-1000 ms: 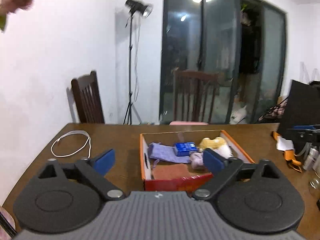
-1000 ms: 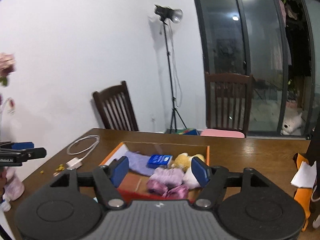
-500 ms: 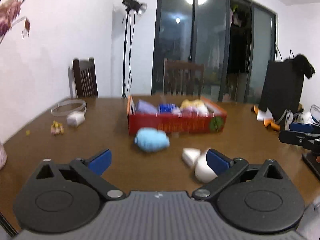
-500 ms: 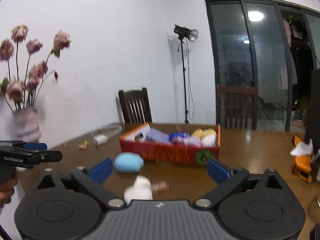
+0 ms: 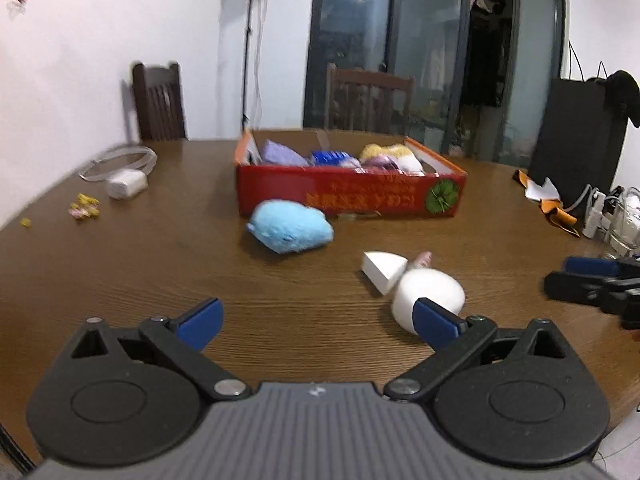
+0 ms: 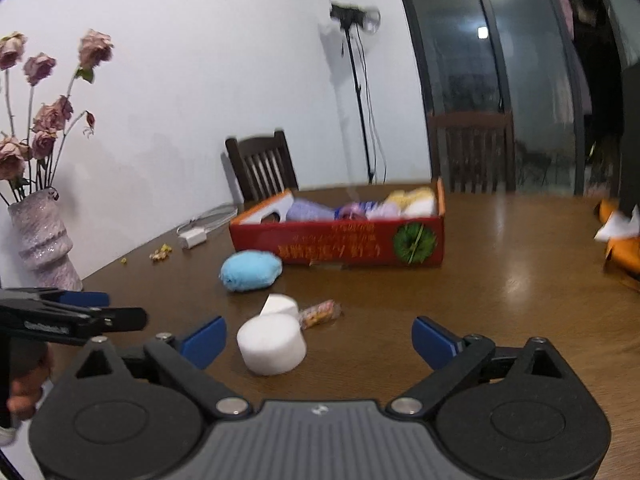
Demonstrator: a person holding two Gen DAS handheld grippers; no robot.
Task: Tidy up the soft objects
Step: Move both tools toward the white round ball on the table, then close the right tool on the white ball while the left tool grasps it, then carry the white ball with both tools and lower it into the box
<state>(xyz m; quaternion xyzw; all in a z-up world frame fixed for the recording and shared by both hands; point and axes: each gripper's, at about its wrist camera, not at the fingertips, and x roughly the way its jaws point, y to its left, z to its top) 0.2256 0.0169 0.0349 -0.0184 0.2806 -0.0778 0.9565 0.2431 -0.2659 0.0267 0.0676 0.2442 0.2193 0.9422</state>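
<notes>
A red cardboard box (image 5: 348, 200) (image 6: 340, 250) at mid-table holds several soft items. In front of it lie a blue plush (image 5: 290, 232) (image 6: 250, 270), a white foam wedge (image 5: 382, 270) (image 6: 280, 305) and a white foam cylinder (image 5: 428, 294) (image 6: 272, 344), with a small wrapped candy (image 6: 320, 314) beside them. My left gripper (image 5: 318, 324) is open and empty; the cylinder sits just beyond its right finger. My right gripper (image 6: 319, 340) has its jaws wide and closing. The cylinder lies near its left finger, and the pads do not press on it.
A white charger with cable (image 5: 124, 184) and small yellow bits (image 5: 84, 206) lie at the table's left. A vase of dried roses (image 6: 42, 240) stands at the left edge. Orange items (image 5: 560, 214), a power strip and a glass jar (image 5: 624, 224) crowd the right. Chairs stand behind the table.
Both grippers drew back from above the box and sank toward the table. The blue plush and the white foam pieces have come into view close ahead.
</notes>
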